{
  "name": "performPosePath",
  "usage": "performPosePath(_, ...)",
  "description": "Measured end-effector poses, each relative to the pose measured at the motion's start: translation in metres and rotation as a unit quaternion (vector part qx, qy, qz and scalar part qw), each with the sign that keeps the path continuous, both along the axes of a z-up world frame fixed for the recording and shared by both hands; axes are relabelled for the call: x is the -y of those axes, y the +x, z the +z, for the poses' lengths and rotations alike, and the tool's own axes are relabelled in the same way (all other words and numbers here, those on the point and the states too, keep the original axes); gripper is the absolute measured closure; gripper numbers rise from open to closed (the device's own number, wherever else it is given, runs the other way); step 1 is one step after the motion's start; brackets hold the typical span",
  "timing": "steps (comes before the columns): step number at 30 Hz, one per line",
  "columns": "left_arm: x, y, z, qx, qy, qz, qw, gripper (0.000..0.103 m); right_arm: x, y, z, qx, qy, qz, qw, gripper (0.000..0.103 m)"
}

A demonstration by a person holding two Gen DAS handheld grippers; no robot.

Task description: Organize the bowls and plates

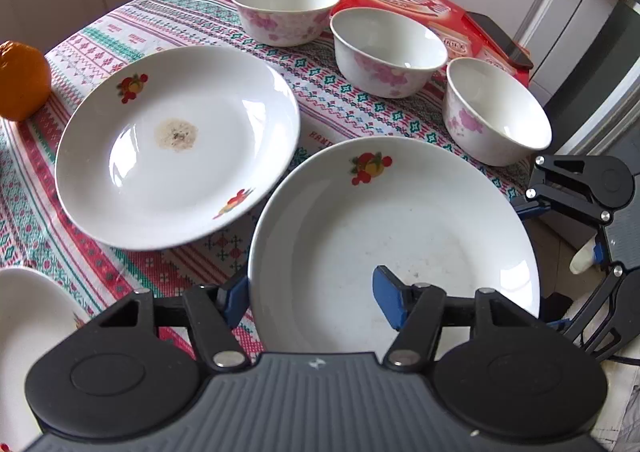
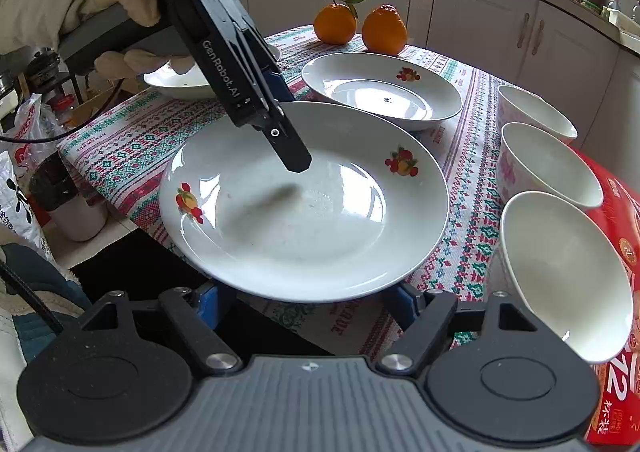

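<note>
The left gripper [image 1: 310, 298] straddles the near plate's [image 1: 400, 219] rim, whether clamped is unclear; the right gripper [image 2: 308, 302] stands open beneath it.

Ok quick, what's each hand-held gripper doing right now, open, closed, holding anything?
Left hand-held gripper: open, astride the rim of the near white fruit-printed ceramic plate.
Right hand-held gripper: open at that plate's edge, holding nothing.

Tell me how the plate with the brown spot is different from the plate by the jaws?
The far plate has a brown stain in its middle; the near plate shows only faint specks. The far plate sits alone on the tablecloth; the near plate has the left gripper straddling its rim. Both are white, with fruit pictures.
</note>
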State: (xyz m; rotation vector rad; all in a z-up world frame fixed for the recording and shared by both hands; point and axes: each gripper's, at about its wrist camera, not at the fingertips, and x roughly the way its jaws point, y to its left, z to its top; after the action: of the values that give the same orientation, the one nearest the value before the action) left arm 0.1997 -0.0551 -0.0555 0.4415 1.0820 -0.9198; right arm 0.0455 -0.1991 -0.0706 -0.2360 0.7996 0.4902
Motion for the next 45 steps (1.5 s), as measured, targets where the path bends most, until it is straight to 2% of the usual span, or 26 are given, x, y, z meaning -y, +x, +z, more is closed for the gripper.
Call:
performPosePath(7, 0.005, 0.01, -0.001, -0.014, 0.001, -0.009, 0.9999, 0.04, 0.002, 0.002, -0.001, 0.003, 0.004, 0.006, 1.0, 0.019)
performPosePath(17, 0.009, 0.014, -0.001, -0.014, 0.005, -0.022, 0.9997, 0.041, 0.001, 0.003, -0.002, 0.006, 0.003, 0.006, 1.0, 0.018)
performPosePath(24, 0.006, 0.023, -0.001, -0.043, -0.006, -0.019, 0.9989, 0.041, 0.0, 0.004, -0.002, 0.007, -0.003, 0.012, 1.0, 0.017)
performPosePath(33, 0.01, 0.024, 0.001, -0.044, 0.005, -0.031, 0.9985, 0.043, 0.0, 0.004, -0.002, 0.007, -0.004, 0.012, 1.0, 0.017)
performPosePath(45, -0.006, 0.016, 0.008, -0.039, -0.005, -0.014, 0.9991, 0.043, -0.006, 0.003, 0.006, 0.007, -0.011, 0.033, 0.999, 0.017)
